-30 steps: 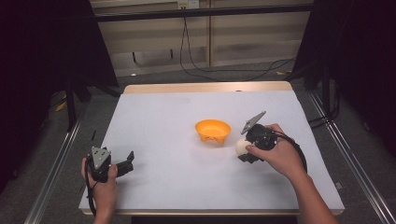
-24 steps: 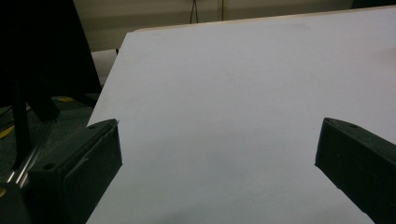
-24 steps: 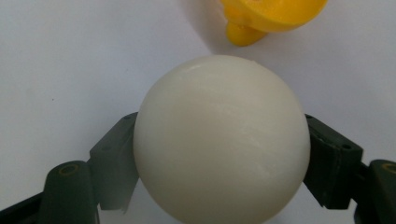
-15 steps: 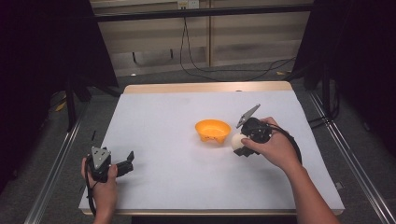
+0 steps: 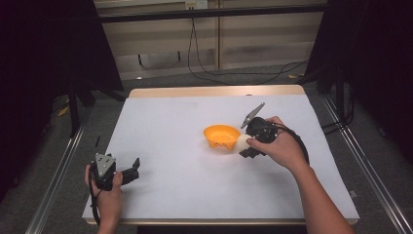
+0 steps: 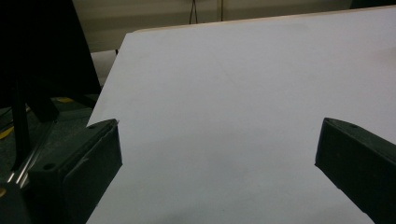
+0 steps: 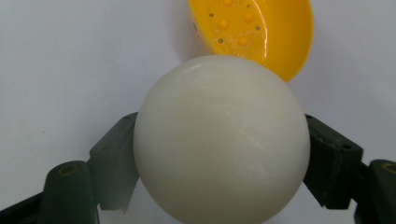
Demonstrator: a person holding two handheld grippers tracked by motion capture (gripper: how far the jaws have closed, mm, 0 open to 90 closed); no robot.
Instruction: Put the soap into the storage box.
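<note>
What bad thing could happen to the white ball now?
The right gripper squeezes the round, smooth white ball by its sides, so it might slip out and roll across the white table. The orange bowl is small and looks light; bumping its rim with the ball could push or tip it. The left gripper sits open far away, so it probably could not catch a runaway ball.
</note>
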